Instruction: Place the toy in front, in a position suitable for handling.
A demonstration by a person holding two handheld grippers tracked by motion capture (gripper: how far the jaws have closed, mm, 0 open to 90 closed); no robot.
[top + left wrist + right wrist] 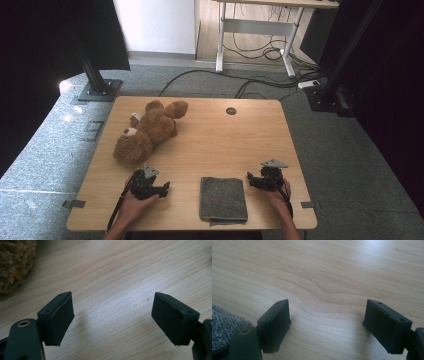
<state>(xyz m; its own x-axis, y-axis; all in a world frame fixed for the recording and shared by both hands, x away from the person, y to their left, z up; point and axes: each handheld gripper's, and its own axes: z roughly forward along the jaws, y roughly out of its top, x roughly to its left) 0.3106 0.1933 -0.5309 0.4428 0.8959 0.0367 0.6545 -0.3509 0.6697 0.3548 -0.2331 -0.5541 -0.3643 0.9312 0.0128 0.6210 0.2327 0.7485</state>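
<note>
A brown teddy bear point(147, 131) lies on its side at the back left of the wooden table point(225, 140); its fur point(13, 262) shows at the upper left in the left gripper view. A folded grey towel point(223, 199) lies flat near the front edge, and its corner point(223, 325) appears at the lower left in the right gripper view. My left gripper point(162, 190) rests on the table left of the towel, jaws open over bare wood point(112, 317). To the towel's right sits my right gripper point(251, 179), open too, nothing between its jaws point(325, 322).
A round cable hole point(231, 111) sits in the table near its back edge. Beyond the table are grey carpet, loose cables point(260, 82), black stand bases point(100, 90) at left and right, and a white desk frame point(255, 30).
</note>
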